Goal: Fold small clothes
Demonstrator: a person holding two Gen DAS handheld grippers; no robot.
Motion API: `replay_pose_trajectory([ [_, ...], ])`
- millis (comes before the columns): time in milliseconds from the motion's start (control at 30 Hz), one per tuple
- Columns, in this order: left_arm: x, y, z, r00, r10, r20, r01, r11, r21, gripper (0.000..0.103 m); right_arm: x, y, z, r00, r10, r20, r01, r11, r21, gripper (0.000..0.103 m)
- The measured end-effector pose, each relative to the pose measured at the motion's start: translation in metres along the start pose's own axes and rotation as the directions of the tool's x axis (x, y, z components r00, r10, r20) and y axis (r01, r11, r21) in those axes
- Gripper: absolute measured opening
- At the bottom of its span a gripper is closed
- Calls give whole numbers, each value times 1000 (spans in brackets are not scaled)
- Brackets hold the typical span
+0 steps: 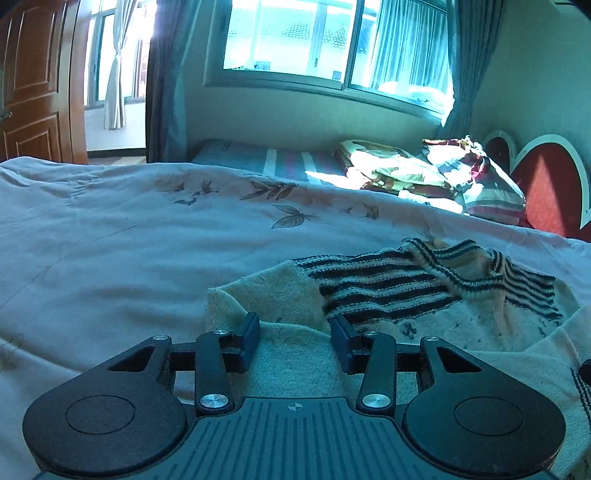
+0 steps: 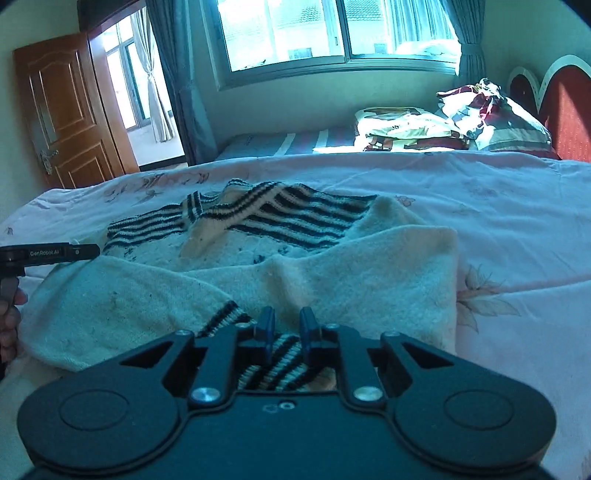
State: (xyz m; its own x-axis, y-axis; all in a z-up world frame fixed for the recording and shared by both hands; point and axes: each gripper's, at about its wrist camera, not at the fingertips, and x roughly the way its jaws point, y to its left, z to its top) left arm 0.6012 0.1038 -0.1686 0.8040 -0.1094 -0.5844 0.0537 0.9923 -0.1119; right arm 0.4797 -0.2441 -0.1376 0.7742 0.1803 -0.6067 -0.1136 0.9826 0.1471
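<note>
A small cream knit sweater (image 1: pixel 295 354) with a black-striped top lies spread on the bed; it also shows in the right wrist view (image 2: pixel 354 273). My left gripper (image 1: pixel 294 332) is open, its fingers low over the cream cloth at the sweater's left side. My right gripper (image 2: pixel 287 325) has its jaws nearly closed on a striped cuff (image 2: pixel 273 365) at the sweater's near edge. The left gripper also shows side-on at the left of the right wrist view (image 2: pixel 88 250).
The pale leaf-print bedspread (image 1: pixel 129 240) covers the bed. Folded bedding and pillows (image 2: pixel 454 122) pile by the red headboard (image 2: pixel 569 110). A window (image 2: pixel 332 33) is behind, and a wooden door (image 2: pixel 70 110) stands open at the left.
</note>
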Motion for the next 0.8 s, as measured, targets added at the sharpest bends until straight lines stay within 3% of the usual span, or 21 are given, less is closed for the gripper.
replay_pose_trajectory([
  [100, -15, -8, 7, 998, 20, 56, -23, 999, 41, 43, -11, -4, 7, 999, 3, 38, -5, 1000, 31, 18],
  [200, -2, -4, 9, 999, 52, 5, -53, 998, 29, 49, -11, -8, 16, 998, -34, 60, 31, 998, 48, 18],
  [233, 5, -1, 5, 998, 52, -27, -51, 998, 25, 53, -6, -11, 18, 997, -58, 50, 55, 997, 52, 18],
  [333, -3, -3, 4, 998, 61, -8, -61, 998, 26, 54, 9, -20, 18, 991, -129, -20, 130, 990, 60, 18],
  [433, -33, -13, 3, 998, 30, 54, -30, 1000, -4, 54, -12, -27, 23, 994, -101, 41, 96, 990, 107, 20],
  [500, -52, -27, -5, 997, 4, 82, -6, 1000, 24, 54, -25, -26, 24, 996, -62, 59, 55, 992, 113, 20],
  [567, -62, -40, -15, 998, -31, 60, 27, 998, 63, 54, -35, -18, 19, 998, -14, 54, 9, 996, 90, 21],
  [700, -65, -50, -47, 1000, -14, -7, 15, 992, 129, 54, -42, 6, -3, 999, 27, 19, -26, 999, -37, 21],
  [800, -79, -47, -55, 1000, -5, 8, 3, 989, 145, 54, -36, 1, -17, 997, -72, -23, 71, 995, -64, 24],
])
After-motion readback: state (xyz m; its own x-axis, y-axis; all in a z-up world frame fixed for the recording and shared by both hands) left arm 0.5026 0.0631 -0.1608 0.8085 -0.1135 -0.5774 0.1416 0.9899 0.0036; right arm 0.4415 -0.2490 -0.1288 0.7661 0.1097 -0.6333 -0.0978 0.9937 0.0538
